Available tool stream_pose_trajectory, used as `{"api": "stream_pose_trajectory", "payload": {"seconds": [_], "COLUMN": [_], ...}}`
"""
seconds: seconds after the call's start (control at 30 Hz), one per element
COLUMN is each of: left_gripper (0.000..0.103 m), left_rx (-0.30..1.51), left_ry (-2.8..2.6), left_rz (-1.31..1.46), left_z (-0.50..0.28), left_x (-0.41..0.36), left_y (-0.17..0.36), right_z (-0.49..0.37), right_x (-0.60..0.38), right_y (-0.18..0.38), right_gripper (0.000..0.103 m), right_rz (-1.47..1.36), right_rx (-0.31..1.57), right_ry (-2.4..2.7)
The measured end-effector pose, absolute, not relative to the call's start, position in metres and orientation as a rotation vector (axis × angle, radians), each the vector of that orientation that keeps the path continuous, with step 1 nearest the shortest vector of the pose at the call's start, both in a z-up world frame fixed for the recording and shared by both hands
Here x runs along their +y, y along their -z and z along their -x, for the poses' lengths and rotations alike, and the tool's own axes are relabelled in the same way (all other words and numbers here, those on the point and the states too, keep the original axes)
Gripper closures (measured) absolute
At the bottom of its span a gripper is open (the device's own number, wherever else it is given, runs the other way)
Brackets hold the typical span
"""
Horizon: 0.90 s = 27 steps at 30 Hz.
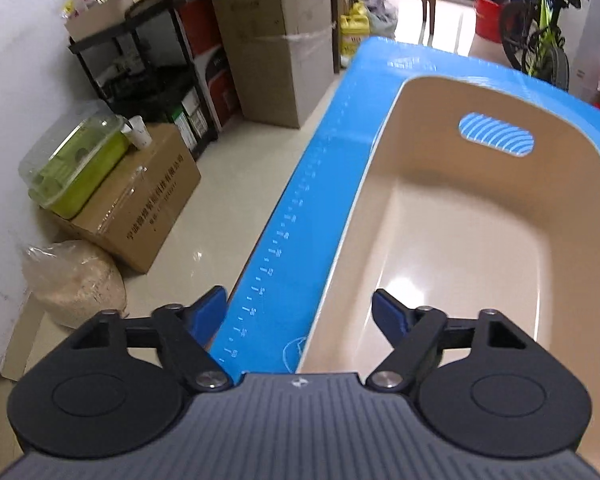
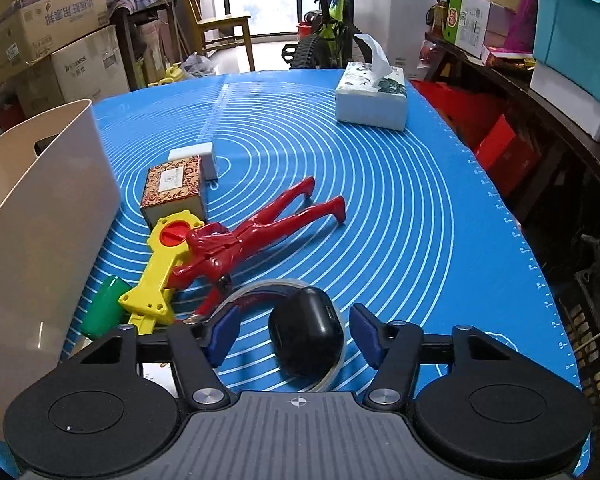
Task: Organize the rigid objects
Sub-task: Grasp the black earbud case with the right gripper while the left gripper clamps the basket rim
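Note:
A beige plastic bin [image 1: 480, 216] stands empty on the blue mat [image 1: 332, 168]; its wall also shows in the right wrist view [image 2: 48, 208]. My left gripper [image 1: 298, 312] is open and empty above the bin's near left rim. My right gripper [image 2: 294, 330] is open around a black rounded case [image 2: 306, 332] that lies inside a clear tape ring [image 2: 256, 286]. Ahead lie a red figure [image 2: 256, 232], a yellow toy tool [image 2: 160, 264], a green piece [image 2: 102, 306], a patterned box [image 2: 174, 186] and a white charger block [image 2: 198, 158].
A tissue box [image 2: 372, 96] sits at the mat's far right. Cardboard boxes [image 1: 140, 208], a black shelf [image 1: 148, 60] and a sack [image 1: 76, 280] stand on the floor left of the table. A bicycle [image 2: 324, 20] and stacked shelves [image 2: 540, 60] lie beyond.

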<state>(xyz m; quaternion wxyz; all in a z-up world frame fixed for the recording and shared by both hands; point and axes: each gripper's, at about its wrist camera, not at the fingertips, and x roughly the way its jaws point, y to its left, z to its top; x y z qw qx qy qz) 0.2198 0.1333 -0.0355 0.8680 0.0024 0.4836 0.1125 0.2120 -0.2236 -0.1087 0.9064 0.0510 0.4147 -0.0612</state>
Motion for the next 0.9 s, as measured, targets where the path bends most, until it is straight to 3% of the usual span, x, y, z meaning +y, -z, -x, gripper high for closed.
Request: {"api": "stream_pose_trajectory", "payload": {"seconds": [0.13, 0.2, 0.33, 0.5, 0.6, 0.67, 0.9], "left_gripper": [0.030, 0.042, 0.054, 0.076, 0.082, 0.090, 0.090], "left_rx": [1.049, 1.064, 1.083, 1.082, 1.086, 1.092, 1.095], "left_ry": [-0.216, -0.211, -0.185, -0.151, -0.141, -0.121, -0.116], "left_rz": [0.022, 0.038, 0.066, 0.079, 0.072, 0.085, 0.086], "left_z": [-0.220, -0.219, -0.219, -0.218, -0.218, -0.218, -0.218], "left_x": [0.141, 0.145, 0.147, 0.143, 0.141, 0.140, 0.140], "left_y": [0.042, 0.045, 0.049, 0.047, 0.047, 0.047, 0.047], "right_z": [-0.212, -0.212, -0.209, -0.209, -0.213, -0.217, -0.222], "right_x": [-0.220, -0.217, -0.214, -0.212, -0.210, -0.205, -0.208], "right_y": [0.111, 0.111, 0.107, 0.107, 0.111, 0.115, 0.118], "right_gripper": [0.044, 0.048, 0.058, 0.058, 0.069, 0.070, 0.069], "right_rz": [-0.069, -0.056, -0.044, -0.035, -0.029, -0.012, -0.030], "right_rx": [0.855, 0.856, 0.844, 0.848, 0.866, 0.875, 0.875], "right_ry": [0.134, 0.138, 0.137, 0.124, 0.093, 0.076, 0.068]}}
